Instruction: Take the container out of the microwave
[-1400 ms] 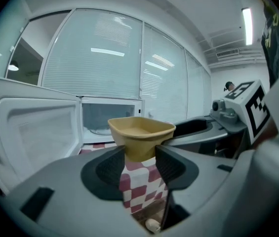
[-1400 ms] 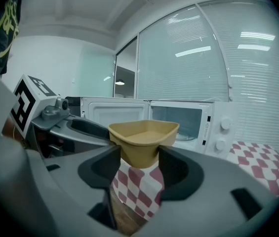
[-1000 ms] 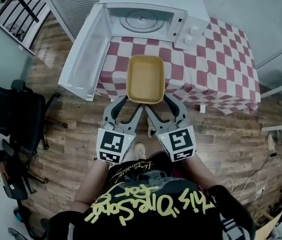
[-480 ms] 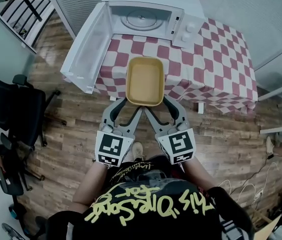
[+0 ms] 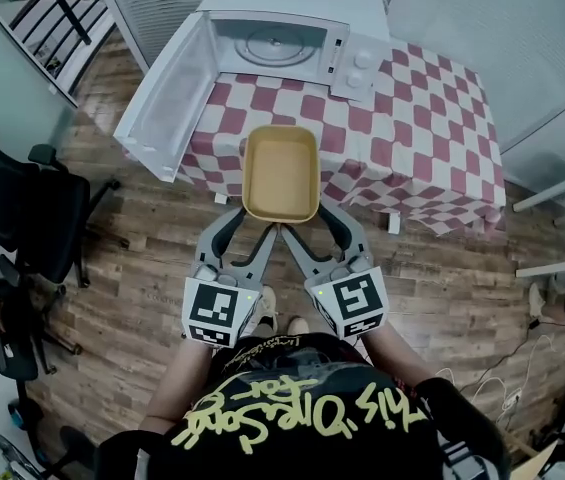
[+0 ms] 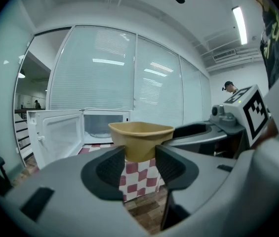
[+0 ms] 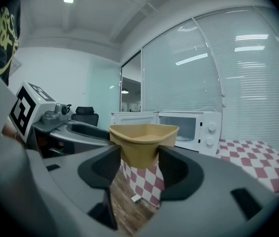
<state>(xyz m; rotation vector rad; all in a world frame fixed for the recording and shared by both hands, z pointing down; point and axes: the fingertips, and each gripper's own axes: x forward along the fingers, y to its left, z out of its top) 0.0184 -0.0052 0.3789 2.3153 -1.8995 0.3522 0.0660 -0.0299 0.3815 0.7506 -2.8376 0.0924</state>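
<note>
Container [image 5: 281,173] has moved farther back from the open microwave [image 5: 280,43].

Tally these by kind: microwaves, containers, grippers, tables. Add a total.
microwave: 1
container: 1
grippers: 2 (left gripper, right gripper)
table: 1
total: 5

container [image 5: 281,173] underside: hidden in head view | chair [image 5: 22,208]: cut by left edge
</note>
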